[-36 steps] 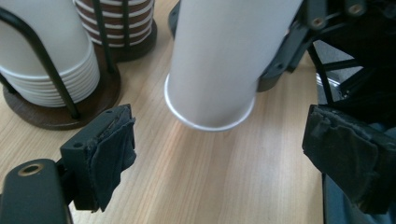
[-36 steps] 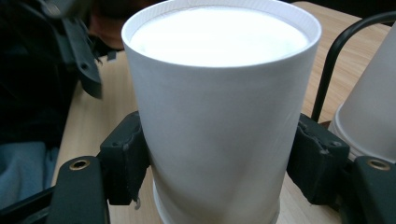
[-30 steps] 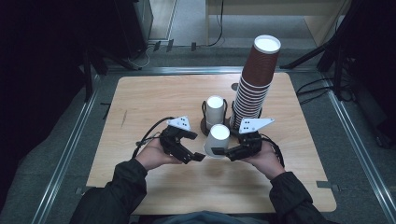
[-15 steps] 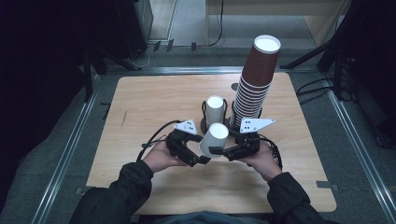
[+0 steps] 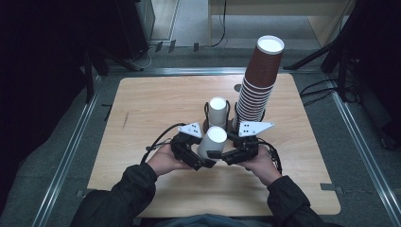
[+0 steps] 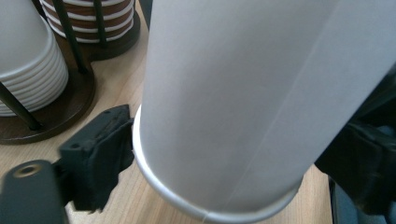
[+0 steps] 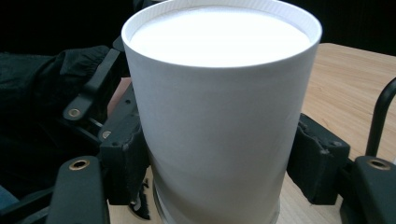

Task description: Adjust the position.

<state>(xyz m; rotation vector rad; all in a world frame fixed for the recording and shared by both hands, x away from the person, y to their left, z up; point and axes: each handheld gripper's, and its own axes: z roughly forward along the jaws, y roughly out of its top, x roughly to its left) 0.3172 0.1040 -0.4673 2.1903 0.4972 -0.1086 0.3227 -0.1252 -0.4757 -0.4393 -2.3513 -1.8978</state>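
A white paper cup (image 5: 211, 143) stands upside down, base up, just above the wooden table (image 5: 142, 104) near its front middle. My left gripper (image 5: 202, 160) comes at it from the left and my right gripper (image 5: 220, 155) from the right. In the left gripper view the cup (image 6: 233, 107) sits between the jaws, and one black pad (image 6: 100, 151) presses its rolled rim. In the right gripper view both pads (image 7: 125, 154) clamp the lower wall of the cup (image 7: 219, 121). A second rim seems to peek out below it.
Behind the grippers a short stack of white cups (image 5: 218, 109) sits in a dark wire holder. A tall stack of brown cups (image 5: 259, 85) leans beside it on the right. The table's front edge lies close to the person's sleeves.
The left gripper has moved right and taken hold of the white cup from the left. The right gripper has stayed shut on it, and the cup has shifted slightly left.
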